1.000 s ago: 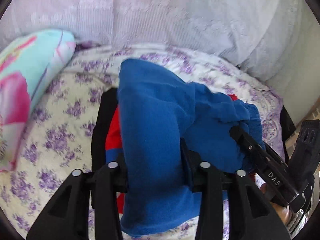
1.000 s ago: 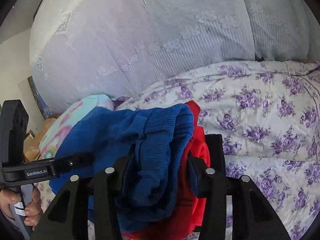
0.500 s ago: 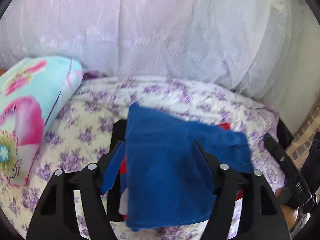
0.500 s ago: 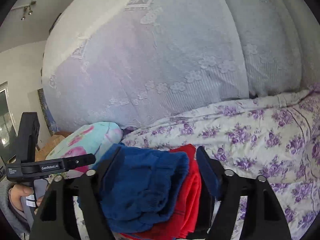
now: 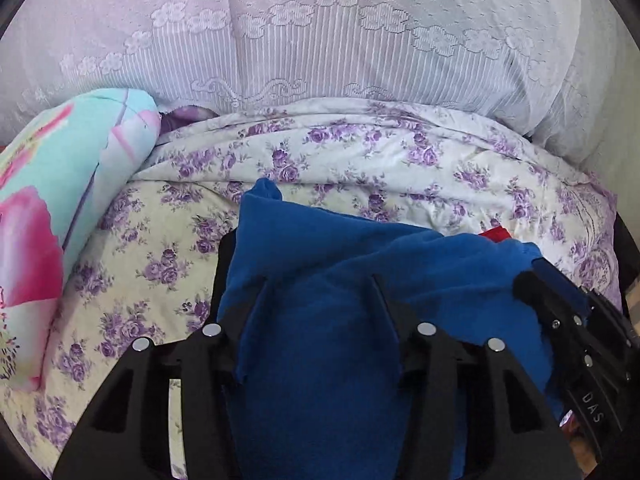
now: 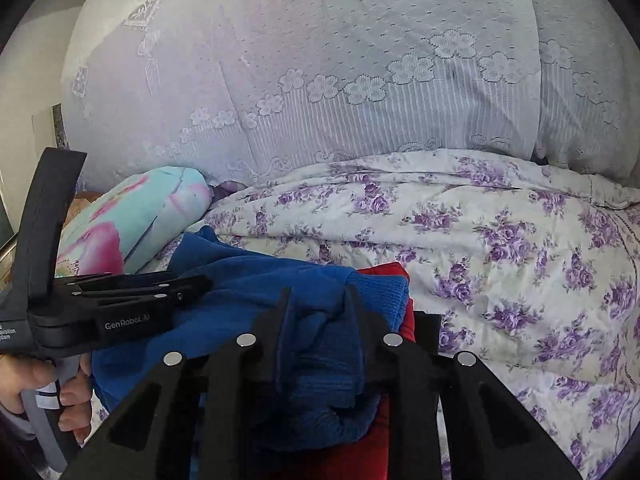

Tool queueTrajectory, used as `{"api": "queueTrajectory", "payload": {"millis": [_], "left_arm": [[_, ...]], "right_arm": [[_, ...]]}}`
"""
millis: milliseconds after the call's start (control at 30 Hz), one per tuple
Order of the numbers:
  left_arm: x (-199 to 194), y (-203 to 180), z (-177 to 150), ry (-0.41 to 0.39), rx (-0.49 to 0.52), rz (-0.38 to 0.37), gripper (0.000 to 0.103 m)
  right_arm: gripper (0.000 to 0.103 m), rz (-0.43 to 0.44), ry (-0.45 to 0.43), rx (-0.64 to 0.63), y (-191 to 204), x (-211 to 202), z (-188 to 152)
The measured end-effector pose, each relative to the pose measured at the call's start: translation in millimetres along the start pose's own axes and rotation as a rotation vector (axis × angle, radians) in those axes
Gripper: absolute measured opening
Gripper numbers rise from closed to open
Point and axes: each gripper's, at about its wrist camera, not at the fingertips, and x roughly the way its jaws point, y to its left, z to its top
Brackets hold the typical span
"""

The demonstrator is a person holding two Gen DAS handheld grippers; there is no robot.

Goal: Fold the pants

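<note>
A: Where are the pants?

B: The blue pants [image 5: 320,264] lie bunched on the flowered bedsheet [image 5: 360,160], a red layer [image 6: 384,276] showing under them, near the bright pillow [image 5: 60,184] and below the lace curtain [image 5: 320,40].

A: And the grippers?

B: The left gripper [image 5: 320,292] is closing, blue cloth between its fingers [image 5: 384,300]. The right gripper [image 6: 316,304] is closing too, its fingers [image 6: 356,308] pinching a blue fold. A hand [image 6: 44,384] holds the left one
</note>
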Motion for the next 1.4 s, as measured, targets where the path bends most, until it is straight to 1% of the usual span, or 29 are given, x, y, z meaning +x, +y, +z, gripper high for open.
{"api": "queueTrajectory", "payload": {"millis": [67,133,167,200,233,300,367,467,500,533,567,633,700,733,800,867,900,1000,1033,1067,1133,1233,1300,1400], "left_arm": [[3.3,5.3,-0.6,0.004,-0.018,-0.019,0.052],[-0.3,4.2,-1.4,-0.012,-0.008,-0.012,0.052],[-3.9,3.2,-1.1,-0.020,-0.011,-0.013,0.052],[-11.0,3.5,-0.5,-0.029,-0.021,-0.011,0.053],[-17.4,3.9,0.0,-0.034,-0.029,-0.005,0.060],[-34.1,4.8,0.5,-0.063,-0.034,0.008,0.062],[-54.1,1.9,-0.7,-0.085,0.005,0.033,0.065],[-82.5,-0.1,-7.2,-0.117,0.045,0.072,0.072],[-94.0,-1.6,-11.4,-0.129,0.064,0.087,0.074],[-105.3,-3.3,-16.1,-0.137,0.084,0.103,0.078],[-115.9,-4.8,-21.1,-0.142,0.101,0.115,0.082],[-134.3,-9.3,-29.5,-0.149,0.129,0.125,0.084],[-153.6,-15.6,-38.8,-0.151,0.158,0.125,0.085],[-164.2,-18.2,-43.0,-0.154,0.167,0.125,0.088],[-184.9,-23.1,-49.4,-0.174,0.174,0.118,0.092],[-206.0,-28.3,-53.0,-0.191,0.183,0.110,0.093],[-214.5,-31.3,-54.0,-0.198,0.187,0.108,0.094],[-244.1,-40.8,-55.9,-0.228,0.201,0.121,0.096],[-252.4,-43.0,-56.9,-0.232,0.203,0.127,0.098],[-259.8,-44.9,-57.3,-0.234,0.203,0.131,0.098],[-274.5,-46.1,-59.0,-0.230,0.198,0.125,0.098],[-292.9,-42.8,-62.9,-0.213,0.171,0.121,0.098],[-304.2,-41.5,-65.9,-0.210,0.165,0.127,0.098],[-325.8,-42.2,-70.0,-0.230,0.175,0.142,0.098]], "right_arm": [[0.025,0.024,-0.007,0.031,-5.5,0.2,-3.5],[0.025,0.020,-0.003,0.032,-3.9,-0.9,-2.0],[0.026,0.014,-0.003,0.024,-1.5,-3.1,0.0],[0.029,0.018,-0.008,0.018,-0.2,-5.6,2.8],[0.030,0.027,-0.012,0.014,0.7,-9.3,4.7],[0.043,0.054,-0.034,0.007,2.6,-23.8,8.5],[0.051,0.036,-0.072,0.005,5.7,-43.7,12.0],[0.055,0.030,-0.090,0.030,9.0,-69.9,16.0],[0.061,0.017,-0.091,0.040,10.4,-81.0,15.5],[0.064,0.003,-0.094,0.049,11.4,-91.2,14.2],[0.070,-0.011,-0.096,0.059,13.3,-103.5,11.6],[0.073,-0.032,-0.115,0.081,17.1,-130.5,5.0],[0.080,-0.037,-0.133,0.101,22.4,-160.2,-1.0],[0.081,-0.037,-0.141,0.106,24.9,-174.5,-2.9],[0.086,-0.041,-0.185,0.104,33.5,-209.4,-4.4],[0.088,-0.040,-0.233,0.101,40.2,-241.0,-1.2],[0.088,-0.045,-0.242,0.100,42.6,-252.7,1.8],[0.088,-0.056,-0.214,0.118,47.7,-276.8,15.3],[0.088,-0.065,-0.195,0.128,49.1,-282.9,18.3],[0.088,-0.076,-0.157,0.133,51.2,-286.2,21.6],[0.088,-0.088,-0.099,0.130,57.7,-290.5,25.2],[0.090,-0.105,-0.064,0.110,70.6,-299.5,23.4],[0.095,-0.118,-0.053,0.119,77.5,-307.1,21.1],[0.098,-0.107,-0.071,0.135,86.3,-322.8,17.3]]}}
